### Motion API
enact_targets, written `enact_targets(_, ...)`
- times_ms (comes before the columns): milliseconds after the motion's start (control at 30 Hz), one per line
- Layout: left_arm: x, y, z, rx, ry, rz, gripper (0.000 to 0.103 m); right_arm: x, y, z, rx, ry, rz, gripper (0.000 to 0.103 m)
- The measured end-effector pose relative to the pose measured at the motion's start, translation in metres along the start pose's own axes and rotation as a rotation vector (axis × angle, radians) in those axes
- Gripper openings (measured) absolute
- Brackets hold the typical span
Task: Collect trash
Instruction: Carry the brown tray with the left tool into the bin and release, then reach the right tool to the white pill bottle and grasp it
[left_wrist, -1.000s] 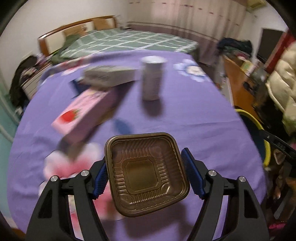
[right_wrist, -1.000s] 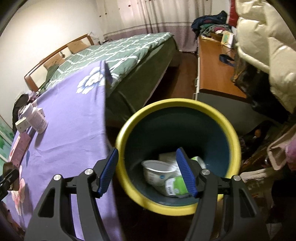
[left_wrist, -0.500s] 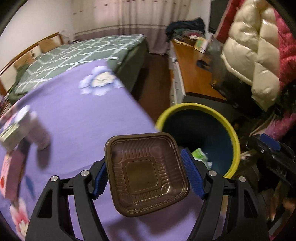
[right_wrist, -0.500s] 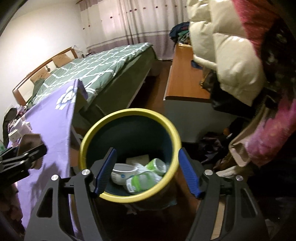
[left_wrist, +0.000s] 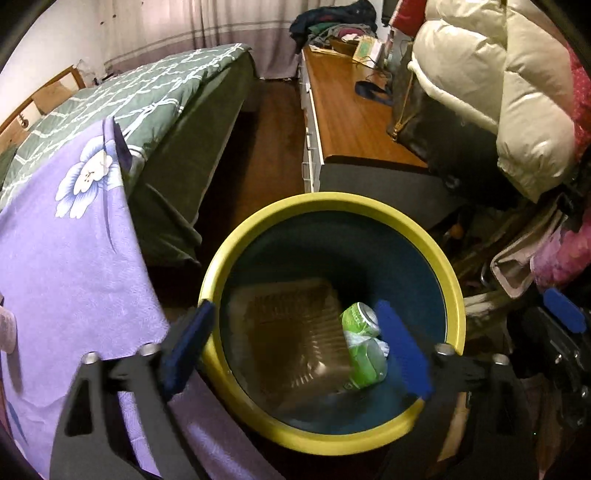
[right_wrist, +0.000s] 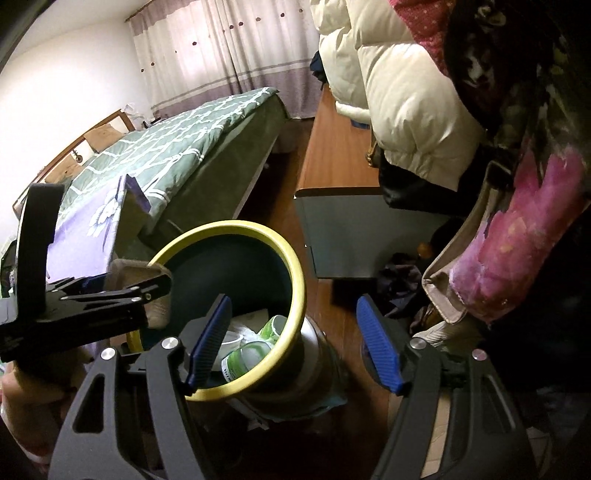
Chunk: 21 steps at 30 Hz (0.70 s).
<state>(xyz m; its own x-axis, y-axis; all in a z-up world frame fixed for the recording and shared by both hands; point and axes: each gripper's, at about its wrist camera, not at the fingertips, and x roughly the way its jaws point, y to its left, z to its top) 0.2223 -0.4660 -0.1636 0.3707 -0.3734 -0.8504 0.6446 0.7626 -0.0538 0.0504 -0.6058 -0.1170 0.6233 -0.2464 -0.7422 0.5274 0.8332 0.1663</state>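
Draping down the left of the left wrist frame, a purple flowered cloth (left_wrist: 70, 258) covers the surface, with a green-quilted bed (left_wrist: 155, 96) above it at upper left. At lower centre the left claw (left_wrist: 295, 354) hangs over the yellow-rimmed bin (left_wrist: 436, 254); its jaws have just been opening and now stand wide with nothing pressed between the blue pads. A brown plastic tray (left_wrist: 295, 332), blurred, lies tilted inside the bin, just left of a green can (left_wrist: 360, 317). At the right edge sits a cream puffer coat (left_wrist: 517, 96). In the right wrist frame, the right claw (right_wrist: 291, 343) is spread apart and empty at lower centre, straddling the bin's near rim.
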Motion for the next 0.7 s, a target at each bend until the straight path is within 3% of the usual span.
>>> enact_targets(300,-0.06,0.057,-0.03,-0.133,-0.097,-0.008,0.094,0.01,0.018,-0.001,-0.029,0.021,0.024,0.068)
enact_targets(500,-0.119,0.126,-0.063,-0.248,-0.181,0.084,0.096,0.014,0.052,-0.004,-0.08,0.043,0.079,0.068)
enact_targets(700,-0.174,0.203,-0.11,-0.38,-0.255,0.208,0.097,0.017,0.117,-0.007,-0.184,0.068,0.153,0.068)
